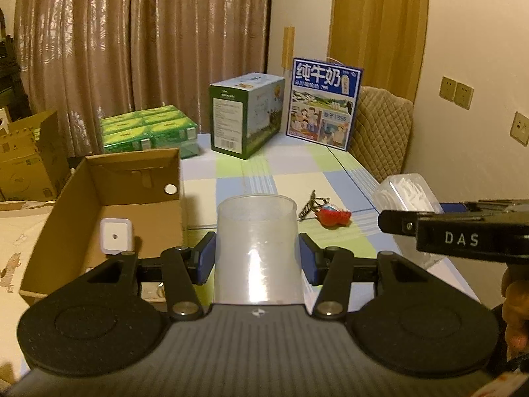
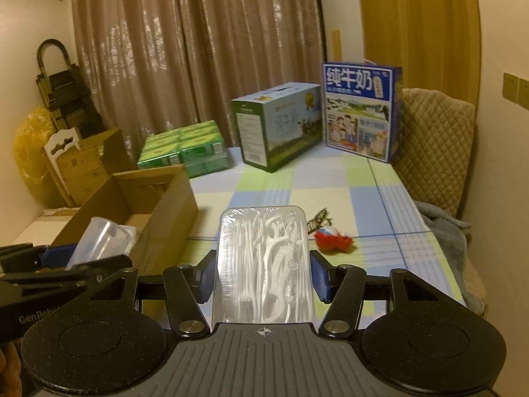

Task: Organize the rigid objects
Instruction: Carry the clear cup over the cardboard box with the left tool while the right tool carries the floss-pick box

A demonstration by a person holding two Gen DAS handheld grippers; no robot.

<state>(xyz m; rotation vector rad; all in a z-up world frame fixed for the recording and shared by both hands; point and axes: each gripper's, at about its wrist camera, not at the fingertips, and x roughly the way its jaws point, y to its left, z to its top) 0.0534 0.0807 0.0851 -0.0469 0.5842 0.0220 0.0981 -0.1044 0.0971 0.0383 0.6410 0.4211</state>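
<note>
In my left wrist view, my left gripper [image 1: 257, 259] sits at the centre of the frame with its blue pads pressed against both sides of a translucent plastic cup [image 1: 258, 248], jaws only partly apart, as wide as the cup; the cup stands up between the fingers, held clear above the checked tablecloth [image 1: 297, 172]. At the left of that frame lies an open cardboard box [image 1: 99, 198] with a small white square container [image 1: 115, 236] on its floor. At the right edge my right gripper [image 1: 463, 228] comes in sideways, a clear pack showing behind it. In my right wrist view, my right gripper [image 2: 263, 274] is at the centre of the frame, its pads closed against the sides of a clear flat box of white floss picks [image 2: 264, 264], which rises lengthwise between the fingers, also off the table. Just right of centre in both views, a red toy [image 2: 332, 240] and a dark metal clip [image 2: 319, 221] lie on the cloth, touching or nearly so. Along the far edge, in the upper middle of the frame, stand a green pack of cartons [image 2: 185, 149], a green and white carton [image 2: 277, 125] and a blue milk carton [image 2: 360, 109], with a padded chair back [image 2: 433, 145] to the right of it.
</note>
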